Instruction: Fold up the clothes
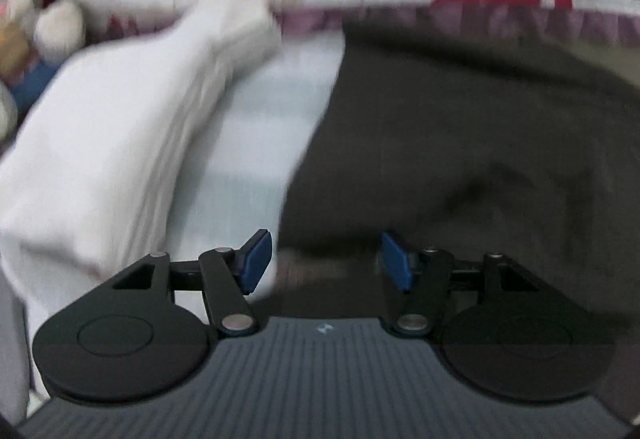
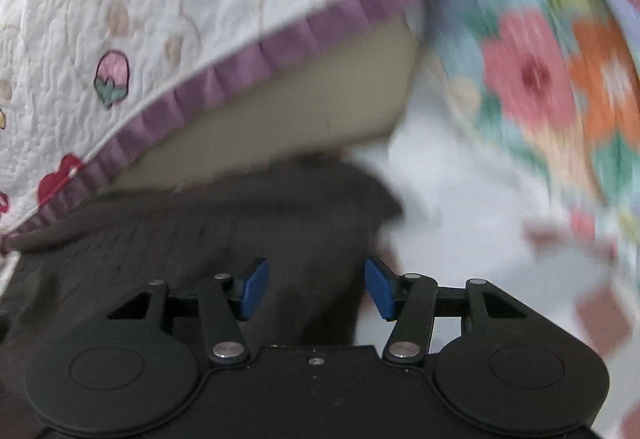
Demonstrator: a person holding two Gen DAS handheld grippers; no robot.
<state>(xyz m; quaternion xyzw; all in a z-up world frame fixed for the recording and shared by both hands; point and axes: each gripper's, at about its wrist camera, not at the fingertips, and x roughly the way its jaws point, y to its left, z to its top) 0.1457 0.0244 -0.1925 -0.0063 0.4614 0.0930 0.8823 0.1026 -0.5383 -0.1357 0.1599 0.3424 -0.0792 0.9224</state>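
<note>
A dark brown knit garment (image 1: pixel 460 143) lies spread on the bed, soft and creased, its long axis unclear through motion blur, with a white garment (image 1: pixel 112 143) bunched at its left. The left gripper (image 1: pixel 326 259) tilts down over its near edge, blue pads (image 1: pixel 256 259) apart on nothing. The right gripper (image 2: pixel 316 289) likewise stands parted above the brown cloth, near a quilted, purple-frilled coverlet (image 2: pixel 160 39).

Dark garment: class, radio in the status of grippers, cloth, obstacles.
Left gripper open, empty. Right gripper open, empty. Dark garment lies below both. White garment alongside.
</note>
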